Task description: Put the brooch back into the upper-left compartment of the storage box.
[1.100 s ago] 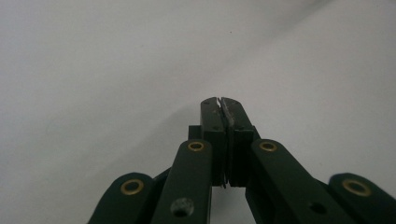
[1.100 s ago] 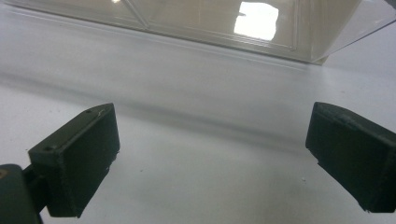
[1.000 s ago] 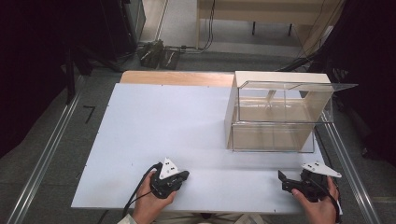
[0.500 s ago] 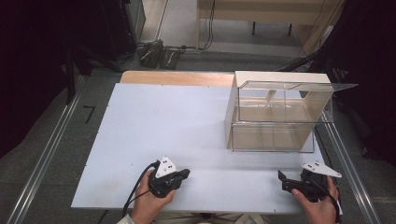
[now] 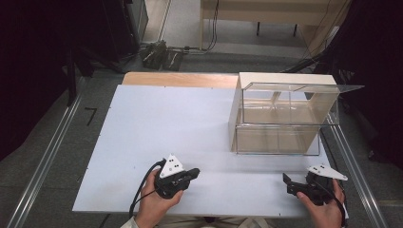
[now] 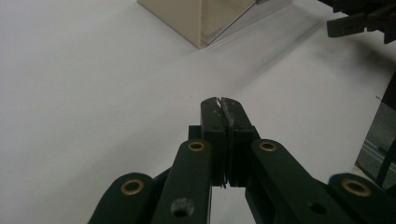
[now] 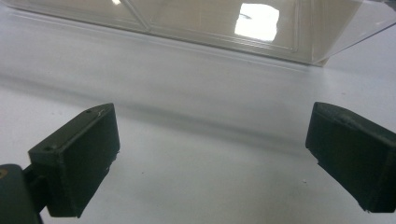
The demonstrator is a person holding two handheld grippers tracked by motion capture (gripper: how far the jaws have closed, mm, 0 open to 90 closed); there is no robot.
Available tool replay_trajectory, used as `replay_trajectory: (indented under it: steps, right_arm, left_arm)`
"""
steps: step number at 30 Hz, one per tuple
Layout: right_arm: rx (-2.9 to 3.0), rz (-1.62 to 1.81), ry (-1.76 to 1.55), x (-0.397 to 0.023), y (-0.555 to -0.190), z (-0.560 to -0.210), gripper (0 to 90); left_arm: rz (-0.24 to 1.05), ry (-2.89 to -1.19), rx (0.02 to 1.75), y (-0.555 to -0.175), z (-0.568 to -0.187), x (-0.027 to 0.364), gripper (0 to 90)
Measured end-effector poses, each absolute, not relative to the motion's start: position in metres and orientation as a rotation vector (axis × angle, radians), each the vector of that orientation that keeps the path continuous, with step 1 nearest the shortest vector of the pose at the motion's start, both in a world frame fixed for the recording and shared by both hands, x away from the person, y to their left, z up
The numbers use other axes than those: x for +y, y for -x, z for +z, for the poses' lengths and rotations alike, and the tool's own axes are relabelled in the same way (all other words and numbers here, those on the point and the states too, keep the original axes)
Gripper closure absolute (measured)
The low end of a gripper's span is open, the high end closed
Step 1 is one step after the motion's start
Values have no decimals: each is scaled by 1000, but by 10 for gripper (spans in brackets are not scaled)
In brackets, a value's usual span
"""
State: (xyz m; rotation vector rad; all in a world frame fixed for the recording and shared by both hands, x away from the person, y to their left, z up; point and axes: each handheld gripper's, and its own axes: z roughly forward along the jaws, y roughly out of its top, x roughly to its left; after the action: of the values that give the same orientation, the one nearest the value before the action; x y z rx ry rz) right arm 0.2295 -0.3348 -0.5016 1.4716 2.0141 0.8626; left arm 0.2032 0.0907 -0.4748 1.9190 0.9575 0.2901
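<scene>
White board is covering the table, and a clear box with a cream side panel is sitting on it at about two o'clock in the high view, its lid standing open and jutting out to the right. Behind the board, at twelve o'clock, a strip of wood is showing.

Near the front edge, at about seven o'clock, the left hand is holding the left gripper, which is pointing toward three o'clock. In the left gripper view its jaws are pressing flat together with nothing between them, and the box corner is lying at twelve o'clock beyond them.

At about five o'clock in the high view, the right hand is holding the right gripper, pointing toward nine o'clock. In the right gripper view its jaws are standing wide apart over bare board, with nothing between them, and the box's clear wall is running along the top.

The two grippers are well apart, facing each other.
</scene>
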Motion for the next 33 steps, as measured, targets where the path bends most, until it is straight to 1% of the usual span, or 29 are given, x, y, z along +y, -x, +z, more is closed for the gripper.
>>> replay_trajectory:
  steps: [17,33]
  right_arm:
    - [2015,862,-1469,-335,-229,-501,13]
    - [2019,860,-1470,-335,-230,-502,13]
  left_arm:
    - [285,-1916,903,-211,-449,77,900]
    - [288,-1922,864,-222,-434,59,900]
